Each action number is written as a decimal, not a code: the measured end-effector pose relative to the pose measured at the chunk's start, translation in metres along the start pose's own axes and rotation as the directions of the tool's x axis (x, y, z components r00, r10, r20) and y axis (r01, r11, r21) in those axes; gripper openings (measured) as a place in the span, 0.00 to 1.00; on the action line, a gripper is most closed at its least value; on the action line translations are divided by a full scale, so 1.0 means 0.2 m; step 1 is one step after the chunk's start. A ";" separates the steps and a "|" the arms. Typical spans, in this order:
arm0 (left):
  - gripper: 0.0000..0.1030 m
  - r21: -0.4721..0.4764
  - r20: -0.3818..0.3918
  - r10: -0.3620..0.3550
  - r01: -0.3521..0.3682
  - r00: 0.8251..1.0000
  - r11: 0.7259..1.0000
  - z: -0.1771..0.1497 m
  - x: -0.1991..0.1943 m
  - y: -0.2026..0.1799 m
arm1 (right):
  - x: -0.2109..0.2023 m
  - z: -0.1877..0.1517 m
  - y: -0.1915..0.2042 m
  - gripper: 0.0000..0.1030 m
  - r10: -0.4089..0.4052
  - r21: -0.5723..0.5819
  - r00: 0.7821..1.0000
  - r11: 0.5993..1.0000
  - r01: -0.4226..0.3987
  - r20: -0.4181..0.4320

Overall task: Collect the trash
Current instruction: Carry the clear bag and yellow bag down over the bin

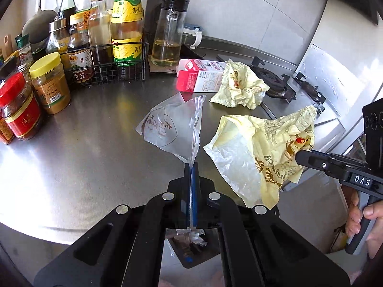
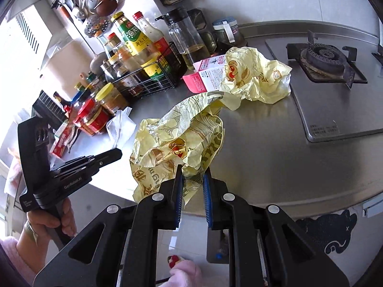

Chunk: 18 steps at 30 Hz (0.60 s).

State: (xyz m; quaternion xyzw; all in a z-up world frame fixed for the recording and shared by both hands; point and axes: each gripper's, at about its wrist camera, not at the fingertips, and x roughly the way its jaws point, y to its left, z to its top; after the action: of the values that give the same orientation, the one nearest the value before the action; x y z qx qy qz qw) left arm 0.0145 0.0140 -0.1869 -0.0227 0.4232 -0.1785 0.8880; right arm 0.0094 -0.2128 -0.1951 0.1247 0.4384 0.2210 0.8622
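- On the far left of my left wrist view, jars with red [image 1: 18, 106] and yellow lids [image 1: 50, 83] stand beside a wire rack of sauce bottles [image 1: 105, 47]; the right wrist view alone shows ladles and strainers hanging on the wall [image 2: 95, 7] above them.
- At centre in that left view, my left gripper [image 1: 191, 167] has its jaws pressed together on the edge of a clear plastic bag [image 1: 172, 124], which fans out over the steel counter [image 1: 83, 155]. The right camera sees only a white crumple of that bag, just past the left gripper's tip [image 2: 115, 154].
- Behind the bag, a red and white carton [image 1: 201, 76] lies on its side, touching a crumpled yellow wrapper [image 1: 239, 88].
- Further right, a second yellow wrapper [image 1: 258, 148] is held by my right gripper [image 2: 192, 179]. The right view shows its jaws slightly apart with the paper bunched between the blue pads [image 2: 207, 196]; the left view shows only the gripper's side, so the grip cannot be told there.
- At the right edge, a gas burner [image 2: 323, 57] sits in the hob panel, clearest in the right view.
- Below the counter edge, the right view shows pale floor tiles and a dark cat-shaped mat [image 2: 330, 234]; the left view shows a bin holding scraps [image 1: 191, 239] under the gripper.
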 end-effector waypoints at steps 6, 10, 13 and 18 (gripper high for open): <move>0.00 0.003 0.017 -0.007 0.007 1.000 1.000 -0.17 -0.16 -0.14 | -0.13 -0.17 0.00 0.16 0.012 -0.034 0.998 0.999 -0.014 -0.053; 0.00 -0.004 0.013 -0.001 0.001 1.000 1.000 -0.31 -0.20 -0.21 | -0.16 -0.33 -0.03 0.17 0.014 -0.041 0.992 0.999 -0.019 -0.122; 0.00 -0.028 -0.023 -0.014 0.013 1.000 1.000 -0.43 -0.18 -0.23 | -0.13 -0.46 -0.08 0.17 0.006 -0.023 0.982 1.000 -0.011 -0.189; 0.00 -0.077 -0.133 -0.049 0.039 0.990 0.996 -0.66 -0.04 -0.25 | 0.01 -0.65 -0.20 0.17 -0.034 0.004 0.955 0.999 0.037 -0.294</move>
State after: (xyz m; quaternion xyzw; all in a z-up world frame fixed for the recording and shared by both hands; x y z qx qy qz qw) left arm -0.1045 -0.0145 -0.2553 -0.0530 0.4878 -0.1834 0.8518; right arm -0.0837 -0.2431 -0.2889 0.0864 0.5649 0.2194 0.7908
